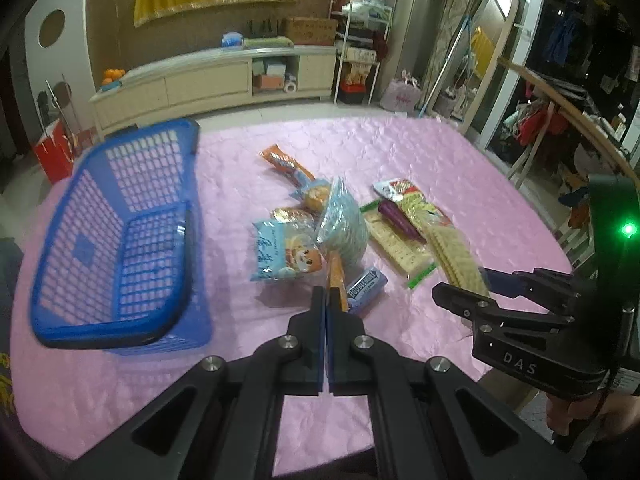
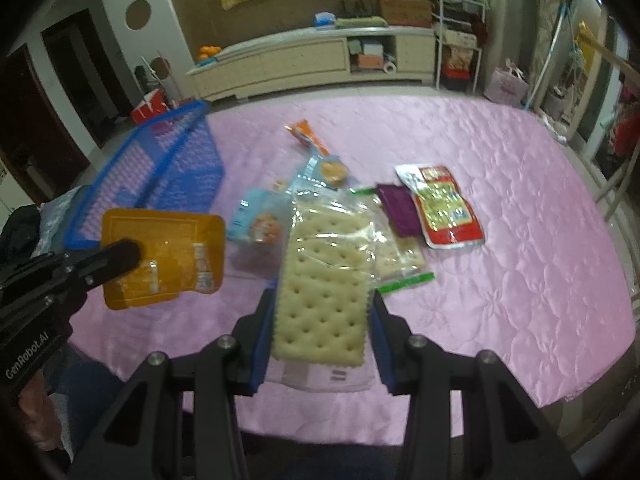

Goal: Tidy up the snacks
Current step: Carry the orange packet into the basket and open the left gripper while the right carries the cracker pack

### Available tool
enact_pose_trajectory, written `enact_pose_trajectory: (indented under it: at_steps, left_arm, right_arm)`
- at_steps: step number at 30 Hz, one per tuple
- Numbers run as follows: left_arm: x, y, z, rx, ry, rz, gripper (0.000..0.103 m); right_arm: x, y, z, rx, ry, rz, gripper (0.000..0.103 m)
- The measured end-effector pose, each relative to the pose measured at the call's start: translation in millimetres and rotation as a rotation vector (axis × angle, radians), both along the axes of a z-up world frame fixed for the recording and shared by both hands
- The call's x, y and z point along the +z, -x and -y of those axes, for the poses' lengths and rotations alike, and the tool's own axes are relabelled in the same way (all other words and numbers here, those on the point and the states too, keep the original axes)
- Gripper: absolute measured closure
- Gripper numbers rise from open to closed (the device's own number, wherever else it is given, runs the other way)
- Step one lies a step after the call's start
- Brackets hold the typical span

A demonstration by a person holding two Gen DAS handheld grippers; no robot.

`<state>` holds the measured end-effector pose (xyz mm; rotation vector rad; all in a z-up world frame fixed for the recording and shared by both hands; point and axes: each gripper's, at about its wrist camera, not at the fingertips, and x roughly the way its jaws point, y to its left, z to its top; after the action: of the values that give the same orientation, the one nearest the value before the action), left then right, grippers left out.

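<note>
My left gripper (image 1: 327, 300) is shut on a flat orange snack packet (image 1: 336, 280), held edge-on above the pink table; the right wrist view shows its orange face (image 2: 162, 256). My right gripper (image 2: 322, 320) is shut on a clear pack of pale crackers (image 2: 324, 292), which the left wrist view shows as a cracker strip (image 1: 456, 256). An empty blue basket (image 1: 116, 232) stands at the left. A pile of snacks (image 1: 316, 232) lies mid-table: blue bags, a gum pack (image 1: 366, 284), a second cracker pack (image 1: 396, 248), a purple bar (image 2: 400, 208) and a red packet (image 2: 444, 208).
The pink quilted tablecloth (image 2: 520, 240) covers the table, whose edges fall off at the right and front. A long orange wrapper (image 1: 286, 164) lies behind the pile. A cabinet (image 1: 216, 80) and shelves stand across the room.
</note>
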<state>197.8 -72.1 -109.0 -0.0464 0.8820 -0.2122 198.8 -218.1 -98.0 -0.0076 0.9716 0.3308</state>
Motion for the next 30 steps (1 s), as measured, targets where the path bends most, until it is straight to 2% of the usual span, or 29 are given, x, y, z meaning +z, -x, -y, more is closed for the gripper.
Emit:
enact_pose_trajectory:
  at_steps: [8,17,30]
  left_arm:
    - [49.3,34.2,-23.5,0.021,0.006,0.101,0.103]
    - [80.5,54.4,-74.6,0.083,0.014,0.163,0.103]
    - [89.1,49.7,-146.1,0.188,-0.028,0.177,0.103]
  right_arm:
    - [35.8,21.1,-31.4,0.06,-0.044,0.049,0.055]
    - [69.1,27.7,-82.3,0.164,-0.039,0.122,0.055]
    - [69.0,10.3,-146.4,0.275,-0.033,0.116,0.055]
